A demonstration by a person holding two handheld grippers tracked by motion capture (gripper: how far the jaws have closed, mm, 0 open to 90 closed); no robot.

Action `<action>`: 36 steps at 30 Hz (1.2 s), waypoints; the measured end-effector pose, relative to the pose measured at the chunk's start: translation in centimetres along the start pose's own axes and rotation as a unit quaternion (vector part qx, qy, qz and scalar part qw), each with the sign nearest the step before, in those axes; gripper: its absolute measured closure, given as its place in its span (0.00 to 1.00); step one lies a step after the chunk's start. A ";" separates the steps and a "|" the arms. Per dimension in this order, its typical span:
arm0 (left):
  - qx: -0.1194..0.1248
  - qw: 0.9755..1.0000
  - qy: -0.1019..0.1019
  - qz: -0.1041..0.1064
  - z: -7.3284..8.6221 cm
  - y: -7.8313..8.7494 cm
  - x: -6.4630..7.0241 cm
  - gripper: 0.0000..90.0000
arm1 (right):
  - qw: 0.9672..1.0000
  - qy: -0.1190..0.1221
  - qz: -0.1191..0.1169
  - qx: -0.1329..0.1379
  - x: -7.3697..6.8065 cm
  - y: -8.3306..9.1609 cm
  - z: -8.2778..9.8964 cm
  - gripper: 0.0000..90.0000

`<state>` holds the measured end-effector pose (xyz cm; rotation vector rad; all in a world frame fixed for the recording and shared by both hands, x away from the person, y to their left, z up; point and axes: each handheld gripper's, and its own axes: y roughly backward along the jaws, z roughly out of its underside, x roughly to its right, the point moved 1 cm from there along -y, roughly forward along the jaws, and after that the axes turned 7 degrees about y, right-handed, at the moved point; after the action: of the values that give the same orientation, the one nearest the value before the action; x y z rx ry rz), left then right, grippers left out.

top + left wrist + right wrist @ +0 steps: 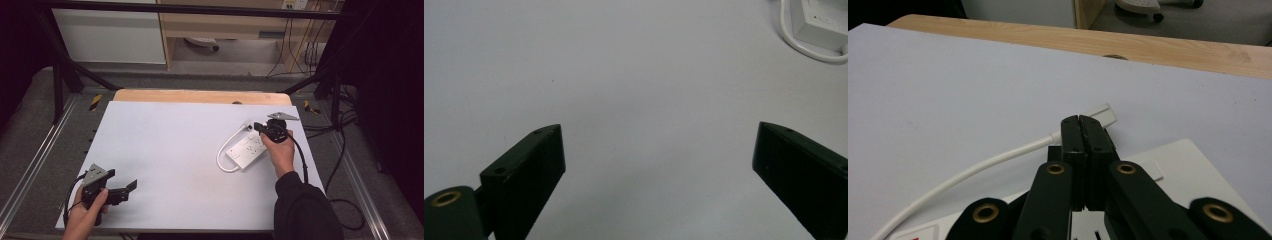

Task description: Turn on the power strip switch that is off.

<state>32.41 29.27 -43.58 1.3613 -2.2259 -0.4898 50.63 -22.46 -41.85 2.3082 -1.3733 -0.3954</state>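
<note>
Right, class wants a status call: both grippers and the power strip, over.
Left gripper open, idle near table's front edge. Right gripper shut above white power strip, at its plug end; whether it pinches anything, cannot tell. Nothing between them.

Lab/test rig — black metal frame [65, 70] round a white table [165, 150], loose cables [295, 50] at back.
</note>
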 end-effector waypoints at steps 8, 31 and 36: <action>0.000 1.000 0.001 0.000 0.0 0.0 0.0 0.07 | 1.000 0.003 -0.009 0.003 -0.6 -0.5 0.4 1.00; 0.002 1.000 0.003 -0.001 0.0 0.1 -0.2 0.08 | 1.000 -0.005 -0.014 0.001 -0.3 -0.9 1.7 1.00; 0.001 1.000 0.001 0.000 0.0 0.0 -0.1 0.08 | 1.000 -0.006 -0.018 0.002 -0.5 -1.1 1.8 1.00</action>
<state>32.45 29.37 -43.56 1.3635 -2.2251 -0.4859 50.45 -21.89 -43.93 2.3409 -1.3413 -0.4193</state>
